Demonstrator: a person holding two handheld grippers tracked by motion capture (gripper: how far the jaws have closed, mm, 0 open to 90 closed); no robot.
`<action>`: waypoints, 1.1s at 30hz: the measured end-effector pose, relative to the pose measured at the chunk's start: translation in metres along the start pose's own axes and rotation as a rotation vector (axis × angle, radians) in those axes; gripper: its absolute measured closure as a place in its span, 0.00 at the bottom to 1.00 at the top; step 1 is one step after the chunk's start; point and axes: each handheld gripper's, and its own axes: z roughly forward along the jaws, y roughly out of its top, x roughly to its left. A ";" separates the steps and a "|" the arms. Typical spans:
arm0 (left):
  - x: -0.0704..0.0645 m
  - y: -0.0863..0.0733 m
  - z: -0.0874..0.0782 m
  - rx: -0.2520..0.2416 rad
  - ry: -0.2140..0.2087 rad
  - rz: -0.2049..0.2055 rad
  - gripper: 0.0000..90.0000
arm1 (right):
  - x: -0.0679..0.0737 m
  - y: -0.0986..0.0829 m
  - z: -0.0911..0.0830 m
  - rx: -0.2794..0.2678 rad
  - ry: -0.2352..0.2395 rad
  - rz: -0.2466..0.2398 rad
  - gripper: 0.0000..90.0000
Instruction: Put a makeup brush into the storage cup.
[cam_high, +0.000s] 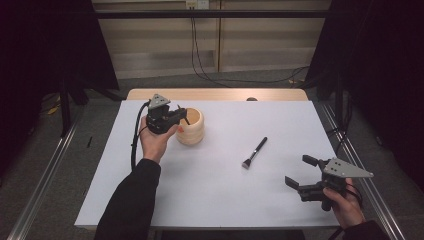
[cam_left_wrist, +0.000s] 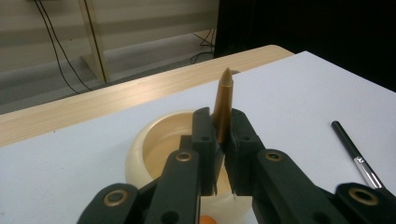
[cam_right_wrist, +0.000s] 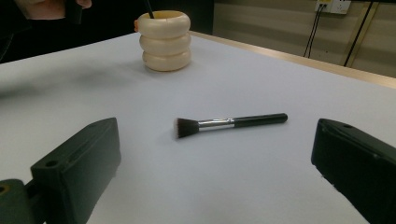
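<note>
A cream ribbed holder (cam_high: 192, 129) stands on the left half of the white table (cam_high: 220, 200). My left gripper (cam_high: 181, 116) hovers over its rim, shut on a slim brown pointed handle (cam_left_wrist: 223, 100) that points up from between the jaws, above the holder's opening (cam_left_wrist: 156, 140). The handle's lower end is hidden by the jaws. A black makeup brush (cam_high: 255, 152) with a silver ferrule lies flat mid-table. My right gripper (cam_high: 300, 171) rests near the front right corner, open, with the brush (cam_right_wrist: 224, 124) lying a short way ahead of it (cam_right_wrist: 215, 144) and the holder (cam_right_wrist: 166, 42) farther off.
A wooden strip (cam_high: 215, 94) runs along the table's far edge, with a small dark object (cam_high: 251, 99) on it. Metal rails (cam_high: 42, 180) flank the table on the floor. A small orange piece (cam_left_wrist: 208, 219) shows on the holder's side.
</note>
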 end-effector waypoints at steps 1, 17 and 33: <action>0.000 -0.001 0.000 0.003 -0.001 -0.001 0.93 | 0.000 0.000 0.000 0.001 -0.001 0.000 0.01; 0.003 -0.004 0.002 -0.035 0.024 -0.005 0.61 | 0.000 0.000 0.000 -0.004 0.005 0.002 0.01; 0.005 -0.004 0.001 -0.071 0.047 -0.021 0.04 | 0.000 0.000 0.000 -0.008 0.001 0.004 0.01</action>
